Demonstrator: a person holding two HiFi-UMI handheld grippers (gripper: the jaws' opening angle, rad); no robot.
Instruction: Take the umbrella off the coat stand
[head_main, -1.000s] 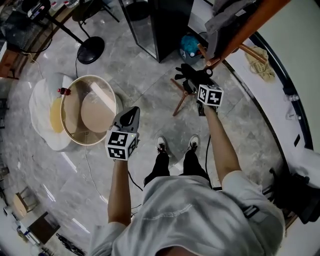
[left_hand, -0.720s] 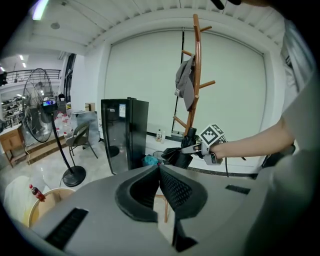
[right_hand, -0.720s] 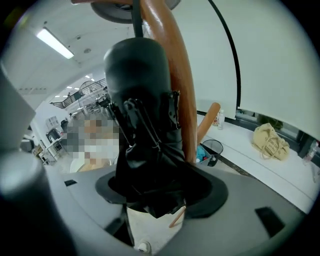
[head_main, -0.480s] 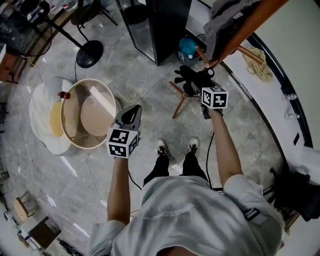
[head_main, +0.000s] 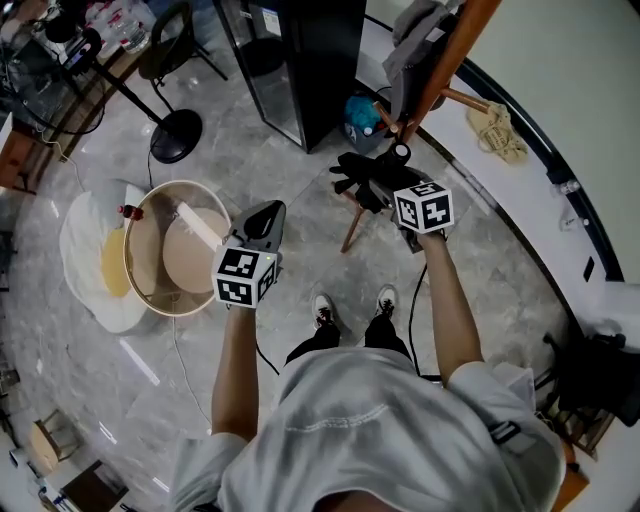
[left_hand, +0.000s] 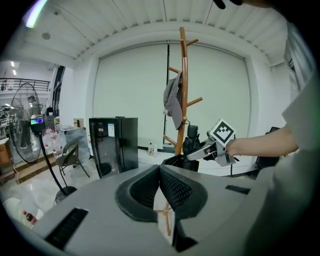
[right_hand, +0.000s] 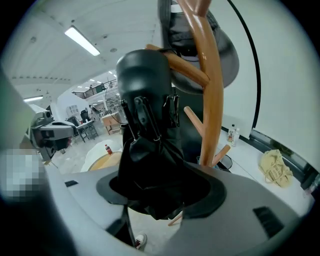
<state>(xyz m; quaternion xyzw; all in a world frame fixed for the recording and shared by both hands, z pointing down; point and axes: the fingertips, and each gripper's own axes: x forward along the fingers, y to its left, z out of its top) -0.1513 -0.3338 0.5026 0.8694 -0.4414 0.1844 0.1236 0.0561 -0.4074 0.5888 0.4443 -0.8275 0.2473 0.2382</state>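
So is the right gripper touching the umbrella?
Touching. The right gripper view shows the right gripper with its jaws pressed on the black umbrella.

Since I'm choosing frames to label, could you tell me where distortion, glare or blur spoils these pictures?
Head view: fisheye bows the room; light streaks glare on the floor. Left gripper view: dark corners, coat stand sharp. Right gripper view: umbrella near-black, its detail lost.

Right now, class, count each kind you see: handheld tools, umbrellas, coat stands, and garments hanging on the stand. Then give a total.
tool: 2 (left tool, right tool)
umbrella: 1
coat stand: 1
grey garment: 1
Total: 5
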